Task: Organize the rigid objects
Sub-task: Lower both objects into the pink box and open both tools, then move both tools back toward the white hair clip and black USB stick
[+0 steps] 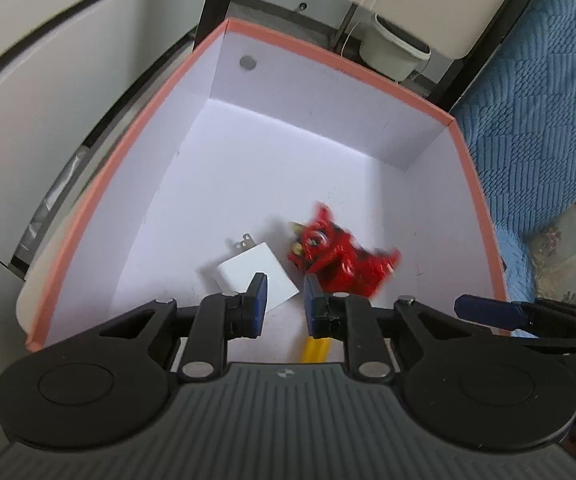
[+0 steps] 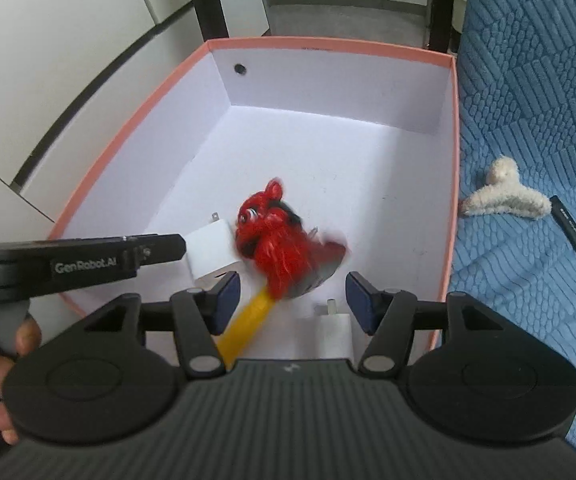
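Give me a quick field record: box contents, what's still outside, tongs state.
box: pink-rimmed box, white inside
in box: red toy on yellow stick, blurred; two chargers
outside: fluffy clip, black bar on blue cloth
left tongs: narrow gap, empty
right tongs: open, empty

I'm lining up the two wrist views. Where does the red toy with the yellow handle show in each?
Left wrist: the red toy lies low and right of centre in the box, just beyond the left gripper.
Right wrist: the red toy lies at centre, with its yellow handle running down toward the camera.
Shared landmark: the white charger, beside the toy's left.
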`<action>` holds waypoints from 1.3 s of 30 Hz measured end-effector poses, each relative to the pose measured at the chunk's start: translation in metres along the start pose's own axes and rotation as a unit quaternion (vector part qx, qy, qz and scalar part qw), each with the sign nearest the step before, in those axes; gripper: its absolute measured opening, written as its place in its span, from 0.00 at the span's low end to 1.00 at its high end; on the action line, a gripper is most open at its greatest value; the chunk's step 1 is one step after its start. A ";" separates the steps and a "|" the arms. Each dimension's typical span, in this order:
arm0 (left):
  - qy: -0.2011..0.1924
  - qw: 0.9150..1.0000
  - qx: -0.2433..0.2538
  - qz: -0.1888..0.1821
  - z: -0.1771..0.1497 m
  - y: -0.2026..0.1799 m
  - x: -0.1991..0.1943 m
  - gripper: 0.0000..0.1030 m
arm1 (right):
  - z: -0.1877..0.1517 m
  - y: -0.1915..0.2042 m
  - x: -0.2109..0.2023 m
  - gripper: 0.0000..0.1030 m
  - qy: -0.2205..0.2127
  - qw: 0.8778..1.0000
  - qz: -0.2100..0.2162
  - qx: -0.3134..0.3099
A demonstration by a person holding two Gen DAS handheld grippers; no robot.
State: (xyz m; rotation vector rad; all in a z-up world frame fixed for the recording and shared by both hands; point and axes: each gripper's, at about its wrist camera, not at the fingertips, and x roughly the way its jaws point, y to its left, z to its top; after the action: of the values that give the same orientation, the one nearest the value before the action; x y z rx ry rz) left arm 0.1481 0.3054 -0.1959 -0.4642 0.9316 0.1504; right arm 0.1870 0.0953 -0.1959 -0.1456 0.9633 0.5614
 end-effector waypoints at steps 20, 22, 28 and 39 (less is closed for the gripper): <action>-0.084 0.995 0.039 -0.026 -0.037 -0.073 -0.108 0.21 | -0.040 -0.016 -0.113 0.59 -0.097 0.995 0.005 -0.001; -0.088 0.995 0.043 -0.029 -0.044 -0.082 -0.117 0.21 | -0.047 -0.020 -0.124 0.59 -0.106 0.994 0.000 -0.001; -0.103 0.993 0.045 -0.040 -0.068 -0.110 -0.136 0.21 | -0.069 -0.041 -0.158 0.59 -0.135 0.990 -0.015 0.022; -0.098 0.988 0.095 -0.068 -0.116 -0.174 -0.148 0.21 | -0.111 -0.080 -0.204 0.59 -0.169 0.984 -0.049 0.039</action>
State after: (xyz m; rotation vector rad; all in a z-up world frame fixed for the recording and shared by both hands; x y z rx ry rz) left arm 0.0300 0.1095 -0.0804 -0.3278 0.7116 -0.0169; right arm 0.0562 -0.0910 -0.1049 -0.0250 0.6417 0.4388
